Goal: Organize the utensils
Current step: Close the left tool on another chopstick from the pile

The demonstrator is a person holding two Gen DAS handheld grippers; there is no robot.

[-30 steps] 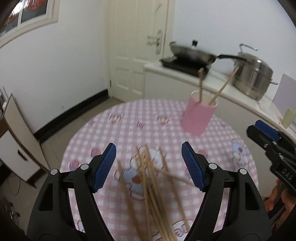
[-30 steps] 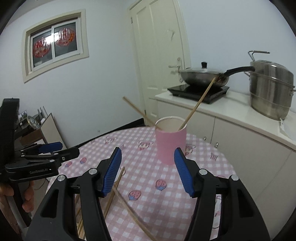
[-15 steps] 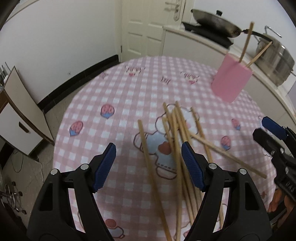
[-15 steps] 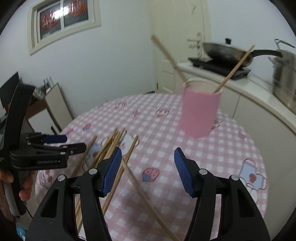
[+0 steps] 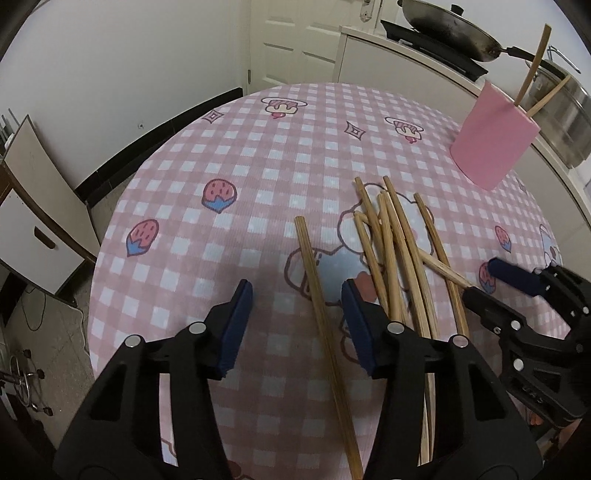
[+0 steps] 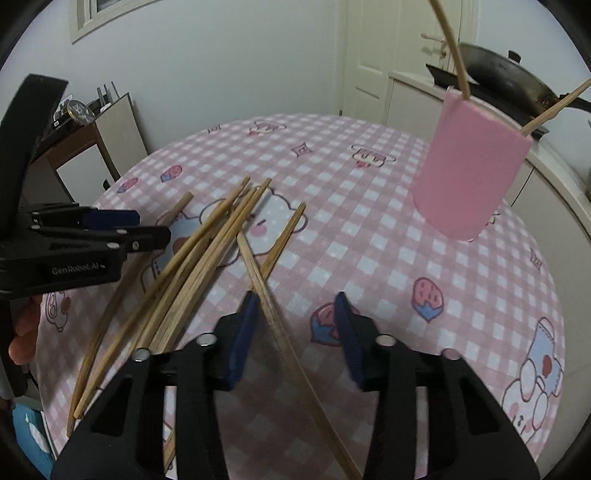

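Left wrist view: two chopsticks are seen standing in the pink cup (image 5: 491,144), so a small part is judged done; the loose chopsticks (image 5: 391,254), perhaps eight, are left on the checked table (image 5: 258,177). The left gripper (image 5: 297,317) and right gripper (image 6: 295,332) are held wide apart and empty, each over one stick. Crossed sticks may hinder picking. A wok (image 5: 450,33) is seen behind.

Soft, even indoor light, a bit dim, no harsh glare; faint shadow on the tablecloth (image 5: 258,280) ahead of the fingers; heavy fisheye bending with dark vignetted corners; pink cup (image 6: 469,173) slightly motion-blurred.
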